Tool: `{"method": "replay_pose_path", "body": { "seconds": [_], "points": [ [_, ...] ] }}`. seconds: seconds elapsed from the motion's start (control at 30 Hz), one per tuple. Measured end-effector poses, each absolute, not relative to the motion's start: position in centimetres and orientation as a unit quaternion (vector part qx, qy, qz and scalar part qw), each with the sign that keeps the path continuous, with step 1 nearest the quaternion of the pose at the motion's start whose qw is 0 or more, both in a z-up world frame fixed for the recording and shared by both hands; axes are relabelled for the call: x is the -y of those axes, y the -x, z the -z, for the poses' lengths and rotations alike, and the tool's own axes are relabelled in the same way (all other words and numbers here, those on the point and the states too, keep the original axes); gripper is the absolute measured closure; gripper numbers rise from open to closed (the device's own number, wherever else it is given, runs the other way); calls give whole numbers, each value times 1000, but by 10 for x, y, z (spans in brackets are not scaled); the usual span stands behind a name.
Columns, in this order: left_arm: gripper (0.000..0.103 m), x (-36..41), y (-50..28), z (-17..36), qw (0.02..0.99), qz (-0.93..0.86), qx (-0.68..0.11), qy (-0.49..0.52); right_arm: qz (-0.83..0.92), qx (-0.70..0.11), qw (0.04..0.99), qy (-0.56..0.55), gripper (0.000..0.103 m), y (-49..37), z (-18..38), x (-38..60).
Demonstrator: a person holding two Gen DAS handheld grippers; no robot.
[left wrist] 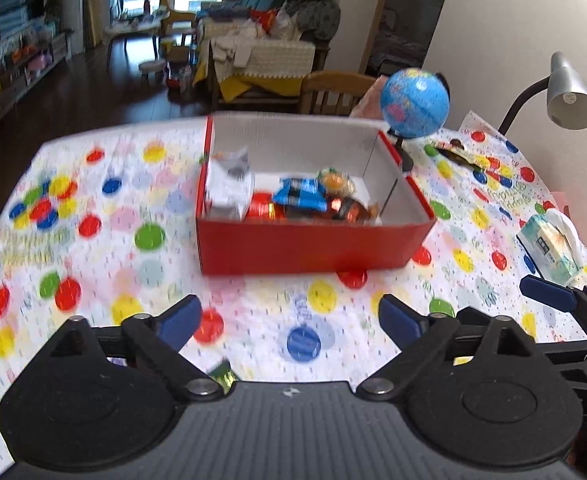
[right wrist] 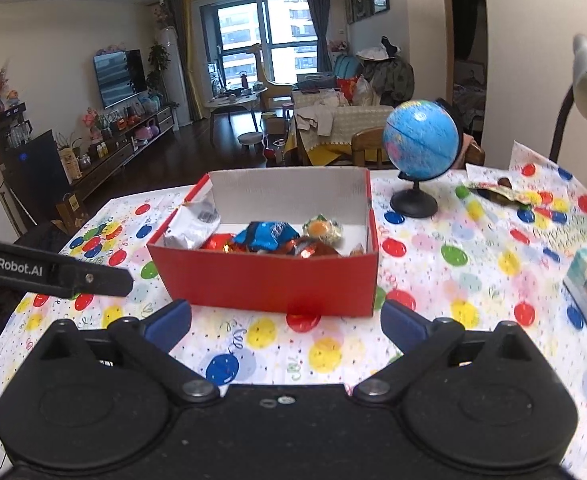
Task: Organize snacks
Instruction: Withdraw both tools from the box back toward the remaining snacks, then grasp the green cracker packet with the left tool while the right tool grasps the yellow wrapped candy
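Red box (right wrist: 269, 284) mid-table (right wrist: 333, 352), snacks (right wrist: 267, 236) piled inside. Left gripper (left wrist: 289, 316) and right gripper (right wrist: 285, 320) near side, fingers apart, empty. Risk: stray packet (right wrist: 493, 192) far right beside globe (right wrist: 420, 136); careless reach could topple globe.

Red cardboard box (right wrist: 269, 280) with white inside walls, blue crinkly snack packet (right wrist: 267, 234) on shiny orange wrappers (right wrist: 309, 248), white tablecloth (right wrist: 333, 356) dotted red, yellow, blue, green; blue globe (right wrist: 421, 136) on black stand.

A lived-in home: open living room with wall-mounted flat television (right wrist: 122, 76), cluttered cream-covered sofa (right wrist: 333, 120), tall curtained window (right wrist: 269, 36), dark wooden floor (left wrist: 93, 92), balloon-patterned party cloth over the tabletop (right wrist: 473, 280).
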State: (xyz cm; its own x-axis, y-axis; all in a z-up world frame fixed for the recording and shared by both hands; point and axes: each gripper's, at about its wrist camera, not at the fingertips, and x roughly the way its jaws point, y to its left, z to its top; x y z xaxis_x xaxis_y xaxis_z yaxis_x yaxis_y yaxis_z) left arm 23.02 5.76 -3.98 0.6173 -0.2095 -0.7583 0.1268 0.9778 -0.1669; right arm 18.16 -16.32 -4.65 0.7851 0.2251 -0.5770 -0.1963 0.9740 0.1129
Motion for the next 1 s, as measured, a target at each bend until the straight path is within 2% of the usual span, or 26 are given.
{"method": "replay_pose_path", "body": {
  "seconds": [0.2,0.37,0.77,1.0],
  "points": [
    [4,-59,-218,68,884,68,-458,62,-109,-300,947,-41,1,-161,73,174],
    [4,-57,-213,91,870,50,-485,65,-94,-332,938,-22,1,-158,95,176],
    [4,-57,-219,137,842,3,-533,83,-50,-374,926,-10,8,-173,139,191],
    [5,-69,-226,161,812,-50,-568,126,-36,-382,924,-2,8,-195,150,198]
  ]
}}
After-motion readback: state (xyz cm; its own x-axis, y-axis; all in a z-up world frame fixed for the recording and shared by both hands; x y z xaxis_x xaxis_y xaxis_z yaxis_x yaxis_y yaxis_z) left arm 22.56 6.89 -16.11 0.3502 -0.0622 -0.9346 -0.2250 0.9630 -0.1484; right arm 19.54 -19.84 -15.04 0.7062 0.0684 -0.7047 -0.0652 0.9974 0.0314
